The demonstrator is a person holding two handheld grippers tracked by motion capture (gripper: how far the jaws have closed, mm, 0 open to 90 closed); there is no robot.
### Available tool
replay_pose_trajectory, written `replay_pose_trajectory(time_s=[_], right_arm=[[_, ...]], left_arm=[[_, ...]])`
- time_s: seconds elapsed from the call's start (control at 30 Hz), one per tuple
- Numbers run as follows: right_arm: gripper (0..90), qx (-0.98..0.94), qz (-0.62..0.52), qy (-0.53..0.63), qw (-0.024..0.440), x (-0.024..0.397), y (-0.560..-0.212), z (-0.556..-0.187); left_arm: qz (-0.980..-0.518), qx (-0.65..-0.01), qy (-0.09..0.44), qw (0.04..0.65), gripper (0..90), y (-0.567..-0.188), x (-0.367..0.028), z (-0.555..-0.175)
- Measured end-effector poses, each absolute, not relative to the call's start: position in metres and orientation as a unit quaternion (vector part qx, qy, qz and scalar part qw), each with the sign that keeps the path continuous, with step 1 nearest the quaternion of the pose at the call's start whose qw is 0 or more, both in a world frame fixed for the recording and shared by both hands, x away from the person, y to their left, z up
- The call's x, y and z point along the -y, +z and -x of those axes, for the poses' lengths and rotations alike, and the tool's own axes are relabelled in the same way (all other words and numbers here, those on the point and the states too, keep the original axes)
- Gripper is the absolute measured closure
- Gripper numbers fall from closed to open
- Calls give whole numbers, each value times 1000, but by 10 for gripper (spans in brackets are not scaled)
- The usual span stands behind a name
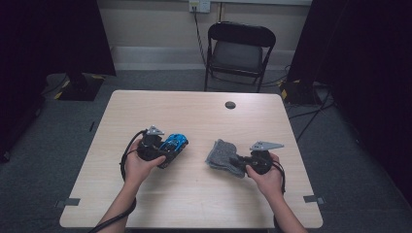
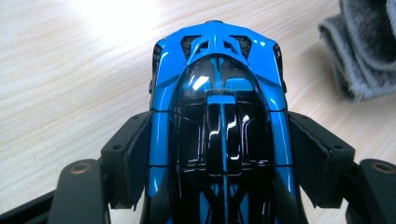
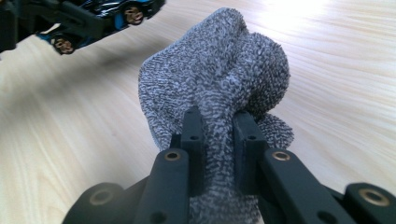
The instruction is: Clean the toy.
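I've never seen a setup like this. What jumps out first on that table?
A glossy blue and black toy car, clamped between the jaws of the left tool at the table's left. To its right, the right tool pinches a grey cloth. Both sit on a pale wooden table.

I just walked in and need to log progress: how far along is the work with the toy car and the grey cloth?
Done: both pickups. The left claw is clamped on the sides of the blue toy car, and the right claw pinches the grey cloth. In hand: the two sit apart above the table, cloth bunched. Left: bringing cloth and car together, probably for a wipe; no contact between them yet.
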State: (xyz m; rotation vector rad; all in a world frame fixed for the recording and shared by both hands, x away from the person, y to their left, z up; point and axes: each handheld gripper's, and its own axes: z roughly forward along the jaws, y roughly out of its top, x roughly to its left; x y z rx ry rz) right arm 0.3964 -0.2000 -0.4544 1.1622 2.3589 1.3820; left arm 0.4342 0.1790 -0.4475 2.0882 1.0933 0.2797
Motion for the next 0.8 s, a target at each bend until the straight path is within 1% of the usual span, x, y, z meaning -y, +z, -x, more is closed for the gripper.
replay_pose_trajectory(time_s=[0.37,0.6,0.8], right_arm=[[769,-770,-426,462,108,229,-455,-405],[769,-767,-441,448,130,241,-460,-410],[768,-760,-453,444,140,247,-463,-412]], left_arm=[[-818,-433,117,361,282,-459,-185,-437],[-819,-439,120,350,282,-467,-191,-440],[-817,-444,123,346,282,-472,-194,-445]])
